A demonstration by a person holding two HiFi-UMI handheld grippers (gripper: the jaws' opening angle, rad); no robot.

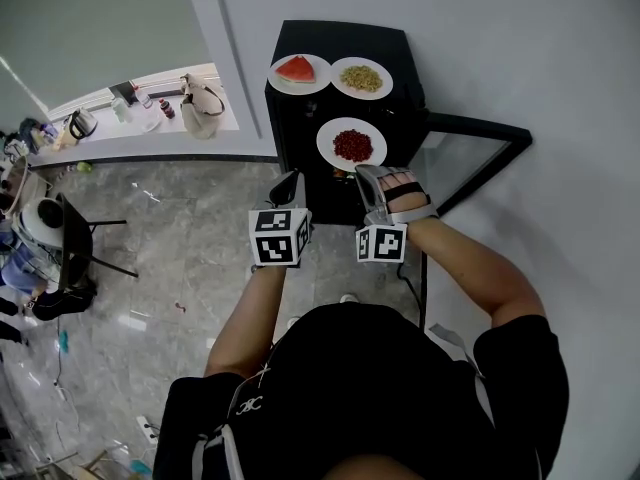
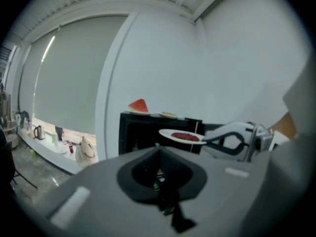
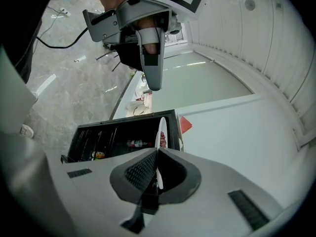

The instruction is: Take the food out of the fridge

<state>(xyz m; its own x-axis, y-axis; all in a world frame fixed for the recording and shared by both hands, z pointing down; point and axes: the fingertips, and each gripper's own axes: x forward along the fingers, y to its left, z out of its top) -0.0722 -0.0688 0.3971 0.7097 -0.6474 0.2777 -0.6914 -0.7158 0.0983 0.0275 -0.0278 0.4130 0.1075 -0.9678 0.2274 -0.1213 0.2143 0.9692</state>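
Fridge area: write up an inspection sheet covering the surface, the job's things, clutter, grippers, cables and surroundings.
Surface: black fridge top, carrying two plates; glass fridge door open.
Job's things: watermelon plate and plate of yellow food on the fridge top; plate of red food held in front of the open fridge; a bottle lies on a shelf inside.
Clutter: nothing seen on the fridge top.
Grippers: right gripper jaws shut on the rim of the plate of red food; left gripper jaws shut, empty.
Cables: black cable on the floor.
Surroundings: grey stone floor, white wall, window ledge with kettle and bag.
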